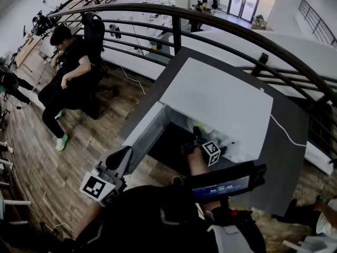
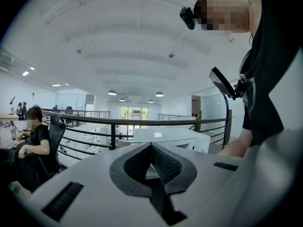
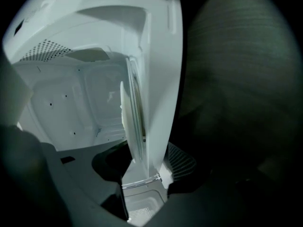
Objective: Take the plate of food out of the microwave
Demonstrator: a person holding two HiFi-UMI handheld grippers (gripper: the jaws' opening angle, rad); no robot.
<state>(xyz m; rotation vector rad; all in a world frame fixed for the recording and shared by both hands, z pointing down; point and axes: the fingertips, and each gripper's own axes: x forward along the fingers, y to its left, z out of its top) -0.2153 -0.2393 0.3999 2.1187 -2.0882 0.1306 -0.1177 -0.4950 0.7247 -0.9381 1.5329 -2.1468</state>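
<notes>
Right gripper view shows the plate of food [image 3: 124,109] edge-on upon the microwave [image 1: 221,96] floor, near its front edge. My right gripper [image 3: 149,159] straddles the rim, jaws wide, not yet pinching; I should close squarely, then draw out level. My left gripper [image 2: 151,148], jaws together, holds nothing.

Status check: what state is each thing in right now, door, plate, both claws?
Microwave door: open, swung out to the left.
Plate of food: inside the microwave, not gripped.
Right claw: open, reaching into the microwave, holding nothing.
Left claw: shut, empty, held away from the microwave.
</notes>
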